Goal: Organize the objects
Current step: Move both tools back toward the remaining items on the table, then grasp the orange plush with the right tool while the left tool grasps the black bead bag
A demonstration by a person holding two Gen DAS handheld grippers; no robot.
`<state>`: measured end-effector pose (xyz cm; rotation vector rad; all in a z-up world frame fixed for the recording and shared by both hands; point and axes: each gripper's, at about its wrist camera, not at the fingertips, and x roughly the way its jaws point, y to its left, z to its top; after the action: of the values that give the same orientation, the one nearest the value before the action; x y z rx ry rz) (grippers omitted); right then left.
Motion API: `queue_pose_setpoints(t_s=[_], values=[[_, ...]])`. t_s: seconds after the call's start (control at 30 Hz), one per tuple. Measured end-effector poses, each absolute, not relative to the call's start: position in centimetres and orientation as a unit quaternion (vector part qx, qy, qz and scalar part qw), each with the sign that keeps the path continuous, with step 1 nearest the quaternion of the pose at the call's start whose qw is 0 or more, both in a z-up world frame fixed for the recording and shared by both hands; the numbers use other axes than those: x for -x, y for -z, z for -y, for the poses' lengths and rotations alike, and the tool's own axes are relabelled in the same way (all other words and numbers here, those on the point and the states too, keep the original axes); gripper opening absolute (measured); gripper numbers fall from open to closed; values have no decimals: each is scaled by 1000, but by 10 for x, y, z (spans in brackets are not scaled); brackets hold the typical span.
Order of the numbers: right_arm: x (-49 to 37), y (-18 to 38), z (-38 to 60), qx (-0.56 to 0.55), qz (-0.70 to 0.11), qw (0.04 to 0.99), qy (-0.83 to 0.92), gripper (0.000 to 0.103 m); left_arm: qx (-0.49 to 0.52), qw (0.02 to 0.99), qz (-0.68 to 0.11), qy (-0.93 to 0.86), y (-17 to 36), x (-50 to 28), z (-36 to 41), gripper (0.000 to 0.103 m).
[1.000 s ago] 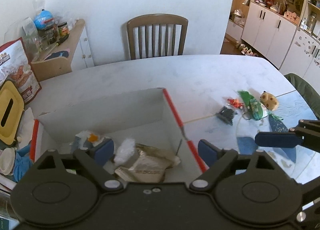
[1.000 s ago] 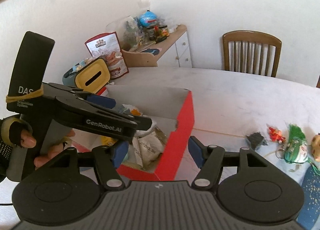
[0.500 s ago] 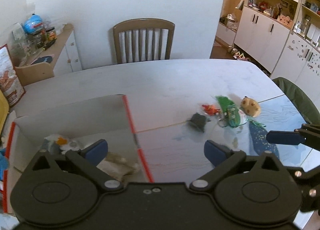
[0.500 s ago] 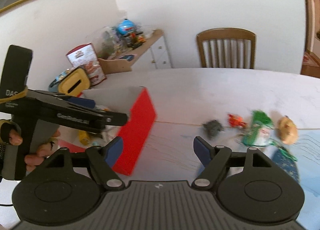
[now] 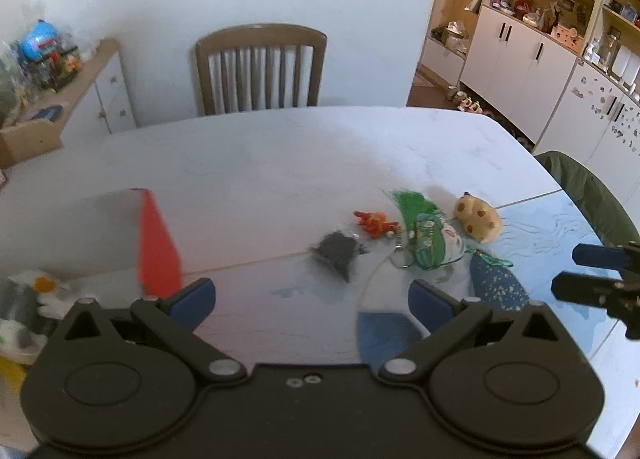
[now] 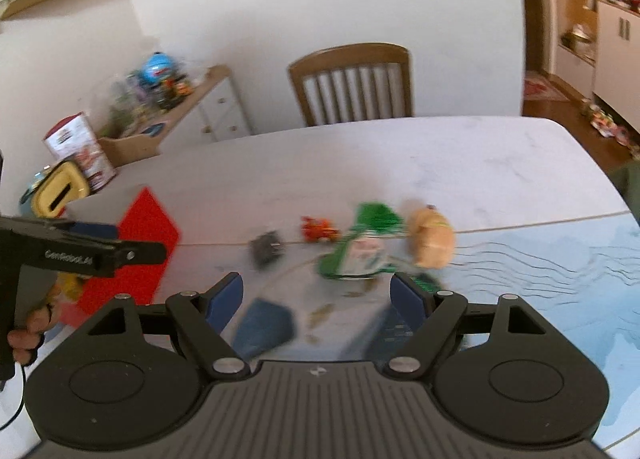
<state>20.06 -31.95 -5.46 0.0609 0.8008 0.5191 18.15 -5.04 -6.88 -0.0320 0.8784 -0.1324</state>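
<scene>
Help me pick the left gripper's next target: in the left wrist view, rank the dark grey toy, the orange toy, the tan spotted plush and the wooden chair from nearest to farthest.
From the left gripper:
1. Dark grey toy, just ahead.
2. Orange toy, behind it, slightly right.
3. Tan spotted plush, far right.
4. Wooden chair, beyond the table's far edge.

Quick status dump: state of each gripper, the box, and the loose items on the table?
left gripper: open, empty, above the table.
right gripper: open, empty, above the table.
red box: open-topped, already holds items.
dark grey toy: loose on the table, outside the box.
orange toy: loose on the table.
green keychain: lying flat on the table.
tan plush: on the table, ungrasped.
blue pouch: flat on the table.
</scene>
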Motion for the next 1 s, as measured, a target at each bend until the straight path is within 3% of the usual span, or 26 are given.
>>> queue_pose_setpoints(t_s=[1.0], values=[[-344,140,347,-43,-462,867,-179,81,-84,884,-455,67,161,-276,99,102]])
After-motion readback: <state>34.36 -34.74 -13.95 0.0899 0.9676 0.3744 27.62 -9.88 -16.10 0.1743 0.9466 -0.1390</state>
